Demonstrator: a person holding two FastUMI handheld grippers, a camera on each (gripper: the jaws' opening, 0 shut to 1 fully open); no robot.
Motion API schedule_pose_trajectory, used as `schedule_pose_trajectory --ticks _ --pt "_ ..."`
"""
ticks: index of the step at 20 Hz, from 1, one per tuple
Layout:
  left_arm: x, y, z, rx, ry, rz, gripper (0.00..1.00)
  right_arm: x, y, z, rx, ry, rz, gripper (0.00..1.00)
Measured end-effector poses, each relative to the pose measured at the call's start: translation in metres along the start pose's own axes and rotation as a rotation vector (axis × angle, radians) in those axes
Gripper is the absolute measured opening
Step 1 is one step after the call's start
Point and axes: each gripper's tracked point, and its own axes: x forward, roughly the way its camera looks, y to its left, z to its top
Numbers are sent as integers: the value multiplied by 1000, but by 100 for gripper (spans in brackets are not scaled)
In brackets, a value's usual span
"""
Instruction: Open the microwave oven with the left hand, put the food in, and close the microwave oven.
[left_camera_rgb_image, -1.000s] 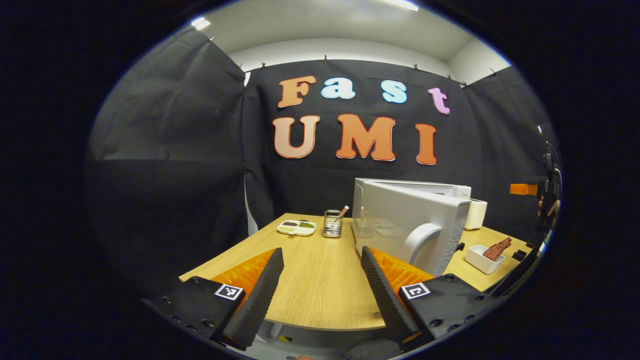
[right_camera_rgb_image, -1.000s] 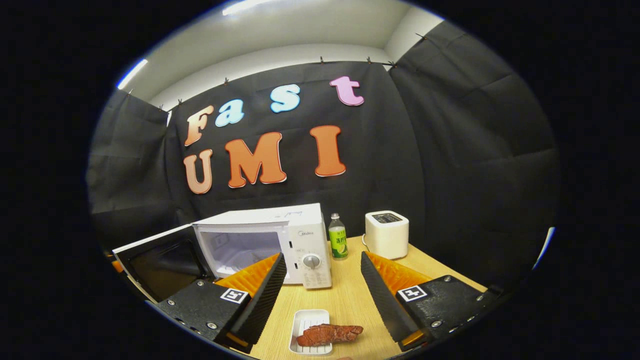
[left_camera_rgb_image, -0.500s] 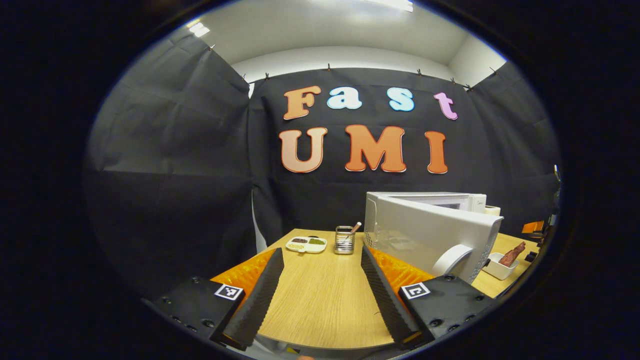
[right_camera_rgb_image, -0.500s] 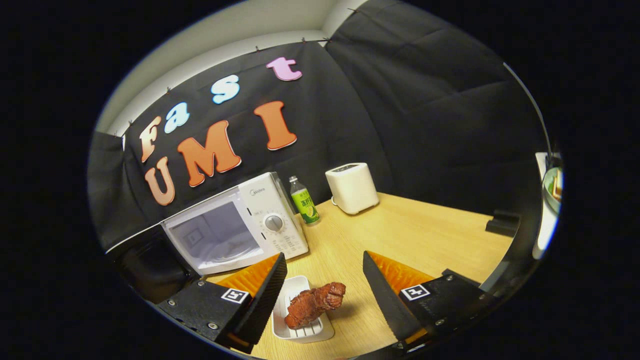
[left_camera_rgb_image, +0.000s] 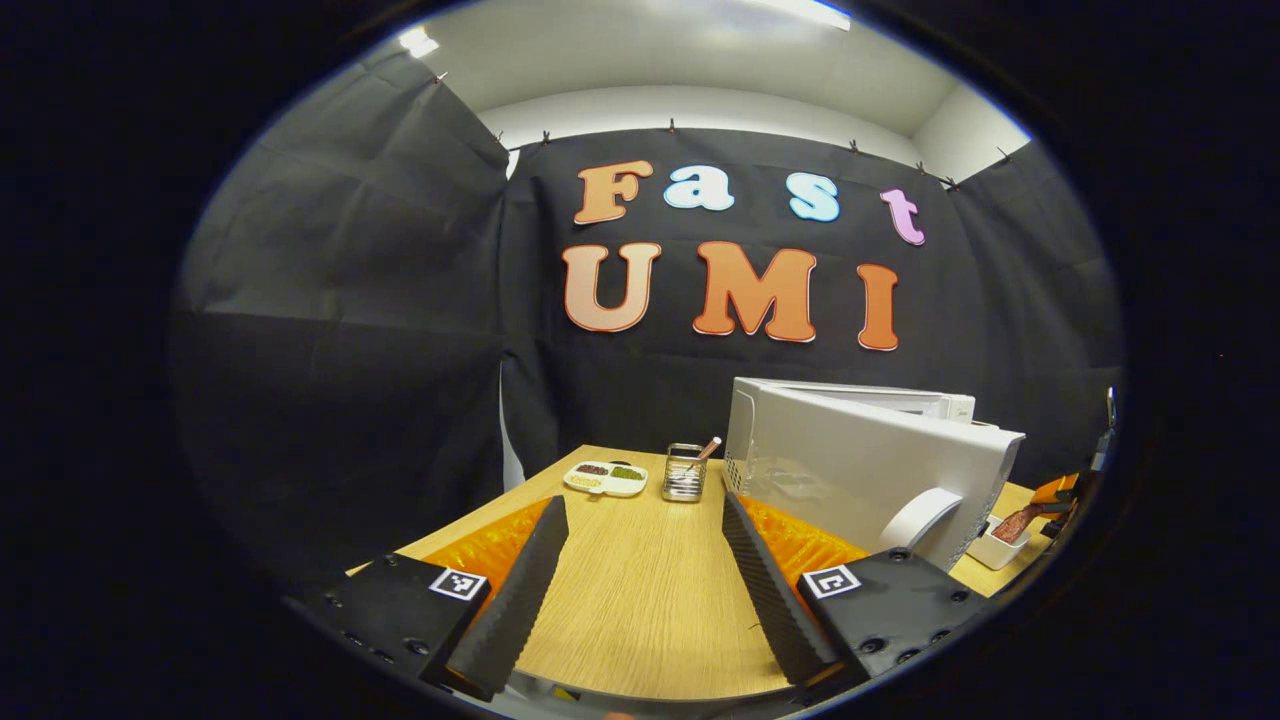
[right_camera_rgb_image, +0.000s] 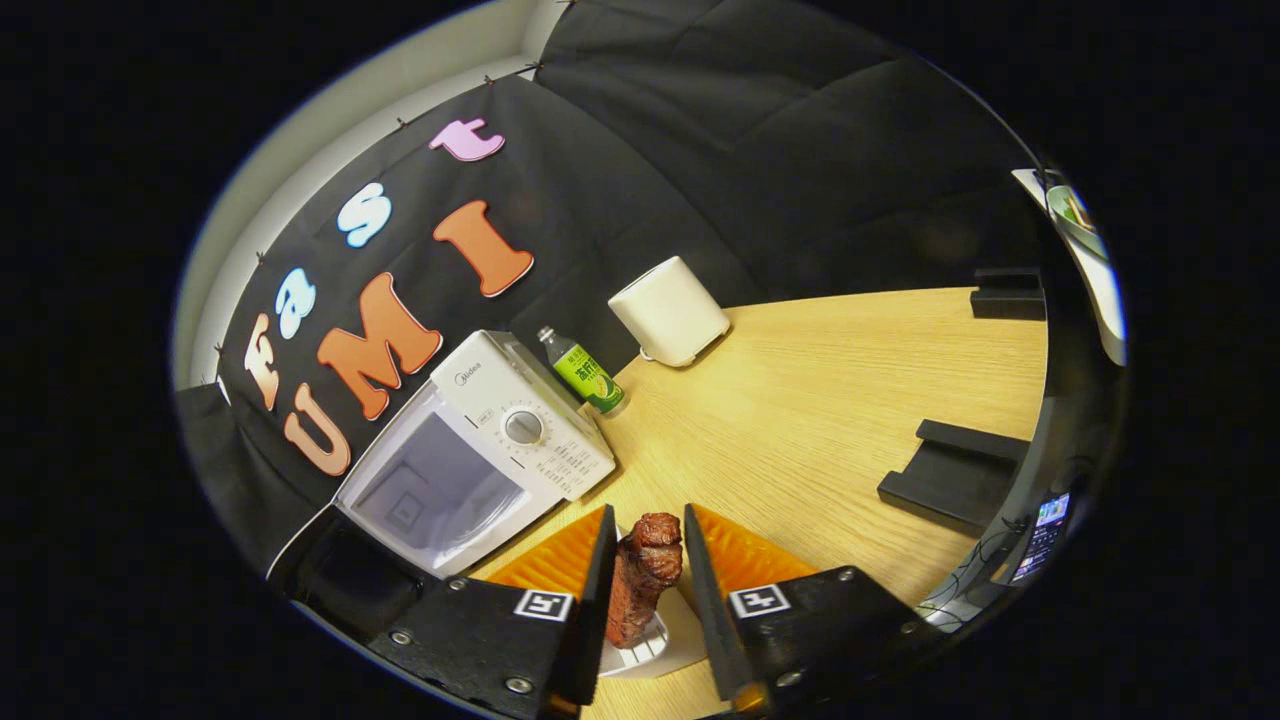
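The right gripper's (right_camera_rgb_image: 645, 585) fingers (right_camera_rgb_image: 600, 580) are drawn narrow around the piece of food (right_camera_rgb_image: 640, 575), one on each side and pressing it, just above the small white tray (right_camera_rgb_image: 650, 645) near the desk's front edge; the left gripper's (left_camera_rgb_image: 640, 585) fingers (left_camera_rgb_image: 520, 590) stand wide apart with nothing between them, over the front-left part of the desk (left_camera_rgb_image: 640, 600). The wooden desk carries the white microwave oven (right_camera_rgb_image: 500, 440) toward its back, door (left_camera_rgb_image: 860, 480) swung open to the left and the pale cavity (right_camera_rgb_image: 430, 490) showing. In the left gripper view the food and tray sit just past the door's free edge, with the right gripper there at them. A white toaster (right_camera_rgb_image: 670, 310) stands near the back edge to the right of the oven, a green-labelled bottle (right_camera_rgb_image: 582, 372) between the two. Two black blocks (right_camera_rgb_image: 950, 470) lie toward the right edge. At the back-left corner sit a divided white dish (left_camera_rgb_image: 605, 478) and a wire holder (left_camera_rgb_image: 685, 472) beside it.
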Motion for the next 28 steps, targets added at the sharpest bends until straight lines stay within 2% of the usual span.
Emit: schedule_pose_trajectory --ticks 1,2,3,6,14,15,17,21,22,23,24,26,27,28 --pt "2 -1 1 -1 -2 -3 96 0 7 6 43 -12 16 27" --pt "2 0 -1 -2 -1 -1 96 -3 10 10 62 -18 8 20" --pt "3 0 -1 -1 1 5 99 -1 12 13 46 -25 -2 15" --pt "1 5 0 0 -1 24 99 -4 33 25 0 -60 14 6" --pt "-4 19 4 19 -3 56 99 1 131 46 -25 -94 169 5" --pt "-4 21 5 22 -4 61 96 4 146 47 -21 -96 192 5" --pt "-4 25 3 24 0 70 99 9 180 45 -15 -100 240 5" --pt "-3 24 -1 8 13 67 96 25 237 29 -5 -88 318 5" --pt "-5 26 -2 9 16 68 99 30 247 24 7 -81 332 5" --pt "-4 28 -3 10 17 70 96 37 256 18 22 -75 341 5" --pt "-4 30 -3 6 17 74 100 44 262 13 40 -70 342 5" --pt "-2 35 -2 0 16 86 96 60 272 1 75 -69 336 5" --pt "0 38 2 -1 9 90 99 69 276 -5 90 -64 329 5" --pt "0 39 3 0 3 92 96 79 280 -12 101 -59 320 5"
